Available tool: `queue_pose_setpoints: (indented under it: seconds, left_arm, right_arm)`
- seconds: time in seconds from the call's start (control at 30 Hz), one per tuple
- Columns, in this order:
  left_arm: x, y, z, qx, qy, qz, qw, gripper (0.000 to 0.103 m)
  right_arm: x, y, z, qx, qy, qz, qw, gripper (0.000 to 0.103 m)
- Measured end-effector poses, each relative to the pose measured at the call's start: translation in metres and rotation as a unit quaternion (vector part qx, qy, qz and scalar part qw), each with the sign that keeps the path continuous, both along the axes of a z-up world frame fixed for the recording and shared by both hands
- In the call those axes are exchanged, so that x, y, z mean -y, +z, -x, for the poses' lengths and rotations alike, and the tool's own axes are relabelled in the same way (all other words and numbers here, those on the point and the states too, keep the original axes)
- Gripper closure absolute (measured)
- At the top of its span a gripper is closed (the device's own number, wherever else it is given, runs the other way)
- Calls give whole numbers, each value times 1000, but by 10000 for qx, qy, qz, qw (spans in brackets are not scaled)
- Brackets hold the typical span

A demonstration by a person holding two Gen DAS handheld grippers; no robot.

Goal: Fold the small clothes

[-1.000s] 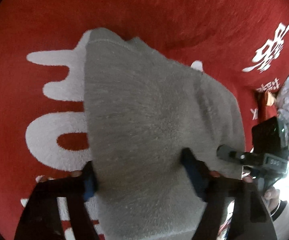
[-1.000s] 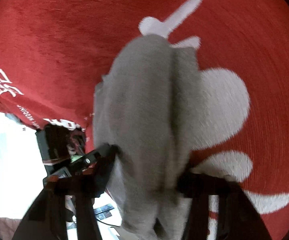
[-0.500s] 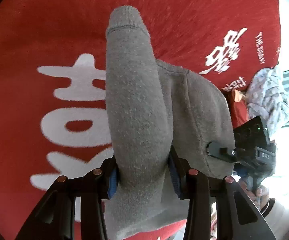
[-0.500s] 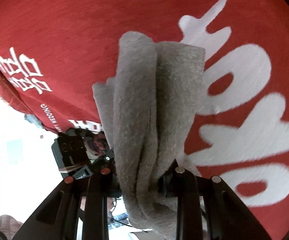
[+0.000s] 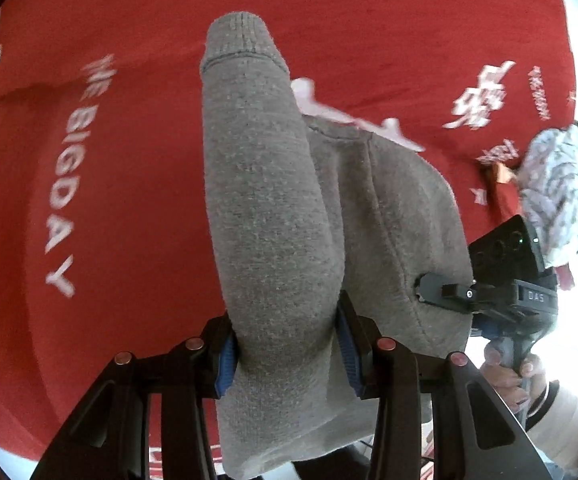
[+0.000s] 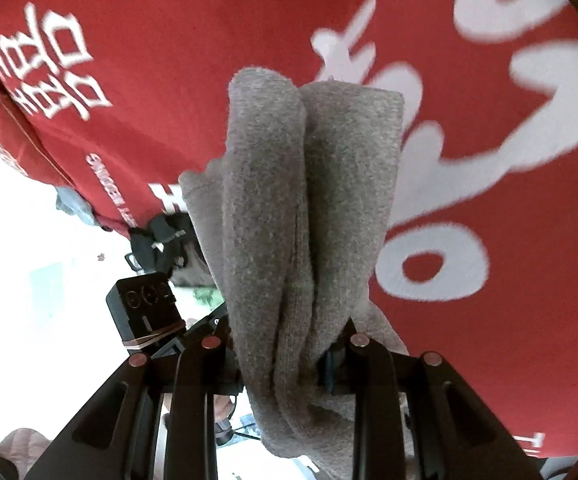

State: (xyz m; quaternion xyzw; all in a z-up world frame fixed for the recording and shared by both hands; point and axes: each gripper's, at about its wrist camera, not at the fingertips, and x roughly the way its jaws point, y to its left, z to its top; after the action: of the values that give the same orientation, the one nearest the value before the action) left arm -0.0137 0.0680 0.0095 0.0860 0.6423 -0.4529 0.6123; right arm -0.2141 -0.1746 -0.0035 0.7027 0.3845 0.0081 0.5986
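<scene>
Garment (image 5: pixel 273 216) hangs between us: left gripper (image 5: pixel 285 354) and right gripper (image 6: pixel 285 354) each clamp it, long axis running up-frame over the red cloth (image 5: pixel 129 200).

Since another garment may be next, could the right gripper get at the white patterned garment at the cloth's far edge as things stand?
Probably not yet. The right gripper is shut on the grey garment, as is the left gripper, so nothing is free. The white patterned garment lies uncovered on the red cloth.
</scene>
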Motion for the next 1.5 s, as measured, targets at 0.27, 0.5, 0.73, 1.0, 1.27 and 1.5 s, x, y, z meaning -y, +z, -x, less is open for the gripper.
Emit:
queue_pose_setpoints:
  seconds: [0.27,0.5,0.73,1.0,1.27,1.5]
  left_arm:
    - [-32,-35,-14,719,371,-684,9944,50]
    - [-61,-28,-26,1341,832,-1115,9811,32]
    - [-60,-20,-11,1505,674,-1132,9798,32]
    - [-48,-13,10,1640,506,-1017,9799,32]
    - [-49,-36,22,1542,471,-1221,9793,27]
    - [-51,-35,21,1514,475,-1315,9785,23]
  right_arm:
    - [2,-13,-25,-804,321,746,9935,71]
    - [23,21,-5,-2320,693,2388,9404,60]
    - [-17,13,14,-1499,199,824,9851,60]
    - [-34,37,-10,-1614,581,1918,9663,90]
    - [-52,9,-9,-2292,1286,2450,9332,90]
    - [-51,18,13,-2568,936,2267,9348,88]
